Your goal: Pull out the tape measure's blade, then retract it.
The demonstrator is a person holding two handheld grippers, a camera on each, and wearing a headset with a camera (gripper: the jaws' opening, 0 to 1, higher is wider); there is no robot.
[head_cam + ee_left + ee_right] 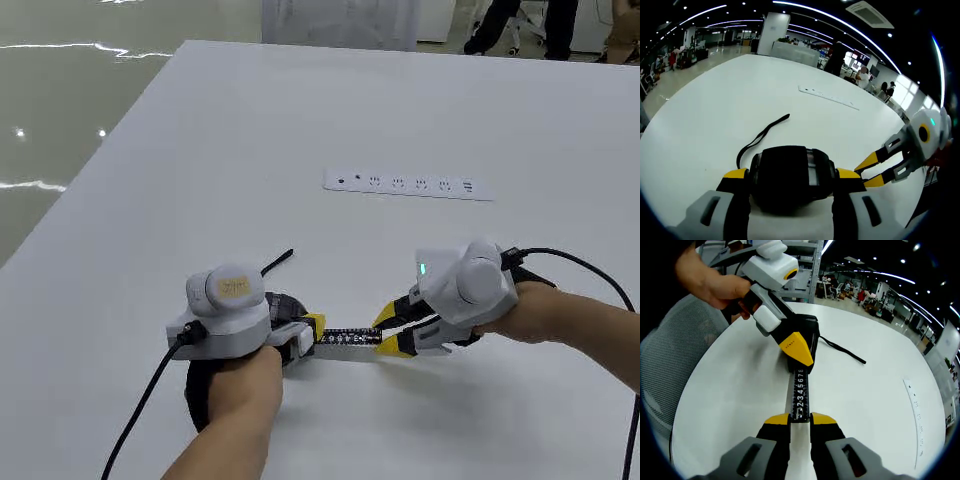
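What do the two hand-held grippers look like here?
Both the left hand-held gripper and right hand-held gripper have rounded white housings, grey jaws with yellow tips and a black cable. The left carries a yellow label; the right, a green light.

Two grippers [300, 335] [385, 333], tape measure [785, 175] (one), power strip [408, 185] (one)

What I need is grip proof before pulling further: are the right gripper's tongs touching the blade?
Touching. The right gripper view shows the right gripper with its yellow tongs shut on the end of the blade, no gap on either side.
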